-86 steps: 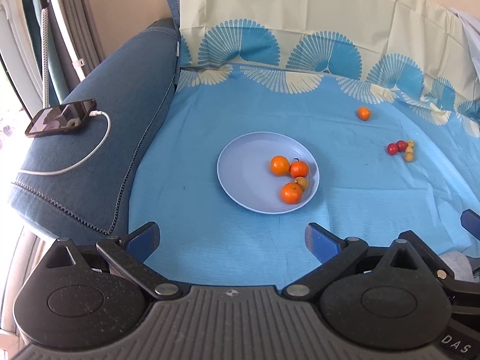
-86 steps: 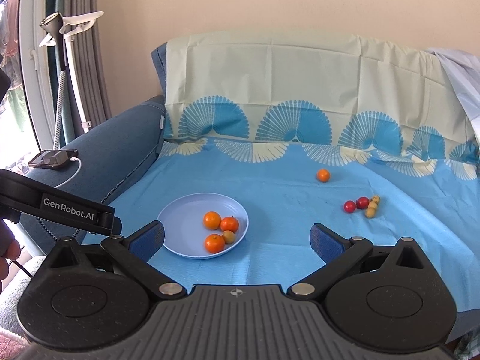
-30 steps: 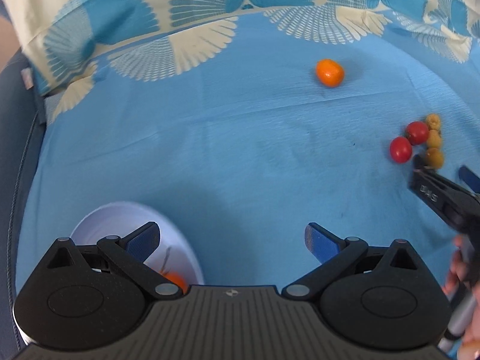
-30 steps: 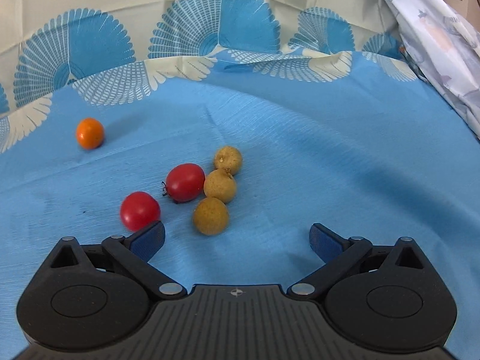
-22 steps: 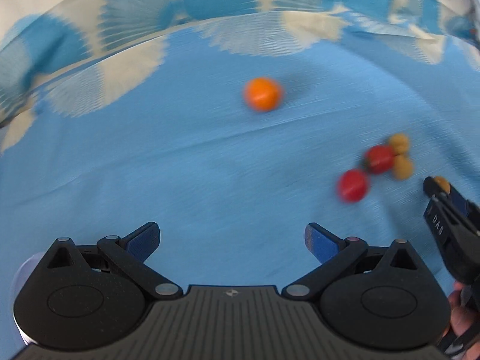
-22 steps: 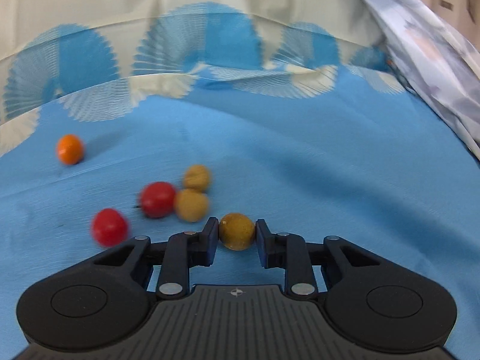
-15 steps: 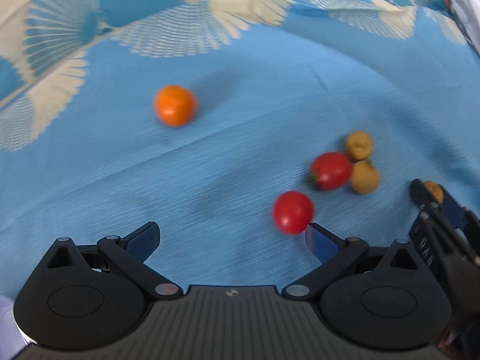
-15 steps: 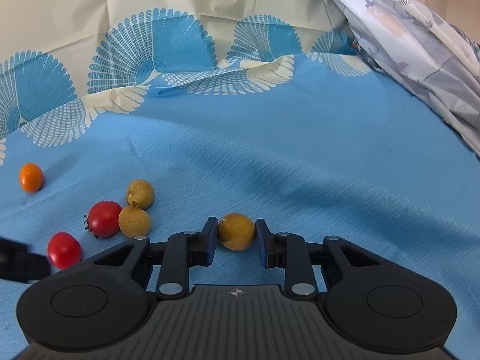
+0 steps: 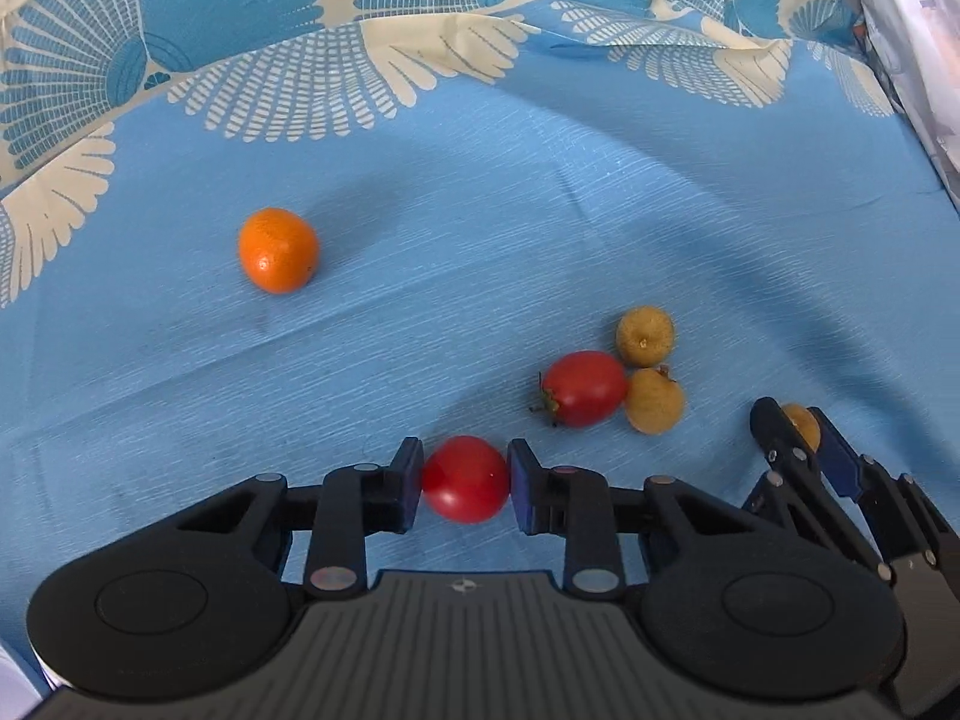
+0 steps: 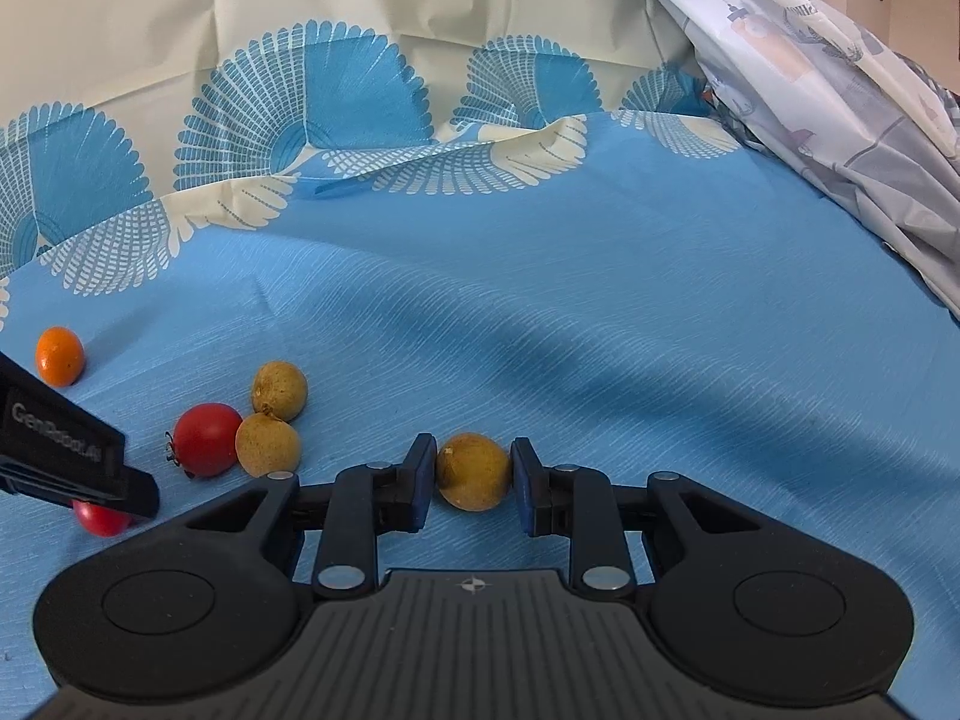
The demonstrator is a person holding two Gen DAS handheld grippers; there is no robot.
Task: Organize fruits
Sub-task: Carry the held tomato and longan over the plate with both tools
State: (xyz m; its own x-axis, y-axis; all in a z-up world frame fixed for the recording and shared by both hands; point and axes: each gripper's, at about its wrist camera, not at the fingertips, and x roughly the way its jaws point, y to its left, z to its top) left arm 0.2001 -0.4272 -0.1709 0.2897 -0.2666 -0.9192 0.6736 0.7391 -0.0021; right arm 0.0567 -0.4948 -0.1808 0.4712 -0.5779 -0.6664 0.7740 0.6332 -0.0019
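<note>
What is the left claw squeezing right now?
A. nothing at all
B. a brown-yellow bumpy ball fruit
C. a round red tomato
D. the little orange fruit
C: in the left wrist view the left claw has both blue pads pressed against a small round red tomato, while the small orange fruit lies apart on the blue cloth.

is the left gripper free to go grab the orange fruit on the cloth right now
Probably not yet: the left gripper is shut on a red tomato. The orange fruit lies alone on open cloth, with nothing blocking it.
</note>
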